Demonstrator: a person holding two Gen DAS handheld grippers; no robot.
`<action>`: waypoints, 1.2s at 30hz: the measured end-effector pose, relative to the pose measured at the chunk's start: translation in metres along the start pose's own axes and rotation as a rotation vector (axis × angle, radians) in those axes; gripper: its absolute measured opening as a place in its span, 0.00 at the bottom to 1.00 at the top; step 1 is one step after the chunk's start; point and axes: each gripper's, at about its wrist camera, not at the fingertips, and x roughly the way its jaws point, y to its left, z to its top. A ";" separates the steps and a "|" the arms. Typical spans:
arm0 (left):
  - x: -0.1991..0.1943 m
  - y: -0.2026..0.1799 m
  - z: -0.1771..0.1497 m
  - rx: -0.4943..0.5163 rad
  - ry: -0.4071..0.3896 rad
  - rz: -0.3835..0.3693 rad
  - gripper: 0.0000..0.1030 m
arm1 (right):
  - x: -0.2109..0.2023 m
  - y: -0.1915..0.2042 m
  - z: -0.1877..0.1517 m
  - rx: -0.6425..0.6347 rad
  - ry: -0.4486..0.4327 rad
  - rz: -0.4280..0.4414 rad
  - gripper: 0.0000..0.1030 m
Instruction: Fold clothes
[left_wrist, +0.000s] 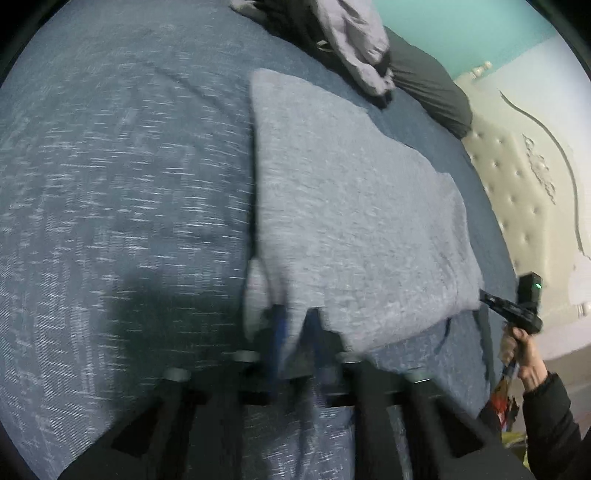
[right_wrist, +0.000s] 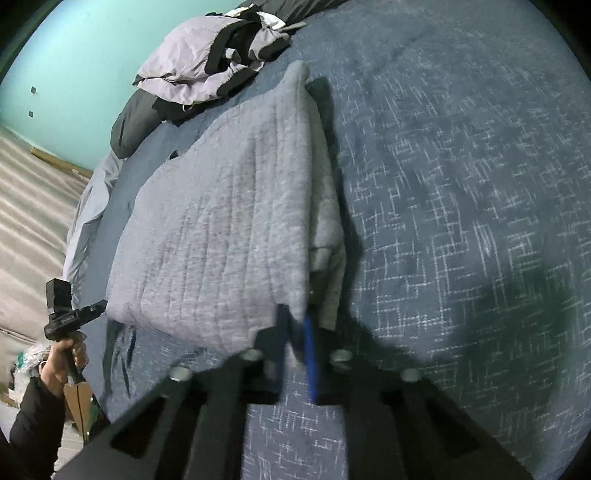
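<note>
The grey knit garment (left_wrist: 351, 206) is seen lying on the blue bedspread (left_wrist: 110, 184), partly lifted at its near edge, with its long axis running away from both cameras toward the heap of other clothes (right_wrist: 207, 62) at the far end of the bed. One near corner is pinched by the left gripper (left_wrist: 295, 325), jaws pressed together on the cloth; the opposite near corner is nipped the same way by the right gripper (right_wrist: 295, 328). The near hem is thus stretched between the two, neither hand the nearer. The bulk of the garment lies ahead of the fingertips, so a fold would likely be carried forward along that long axis, both corners kept level to avoid a skewed edge.
</note>
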 end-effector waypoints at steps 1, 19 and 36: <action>-0.002 0.001 0.000 -0.006 -0.006 -0.004 0.06 | -0.004 0.002 0.001 -0.009 -0.011 -0.003 0.03; -0.010 -0.010 -0.005 0.044 -0.005 0.076 0.10 | -0.008 -0.025 -0.003 0.062 -0.001 -0.043 0.06; 0.049 -0.105 0.016 0.162 -0.059 -0.022 0.21 | 0.030 0.056 0.057 -0.070 -0.058 -0.046 0.08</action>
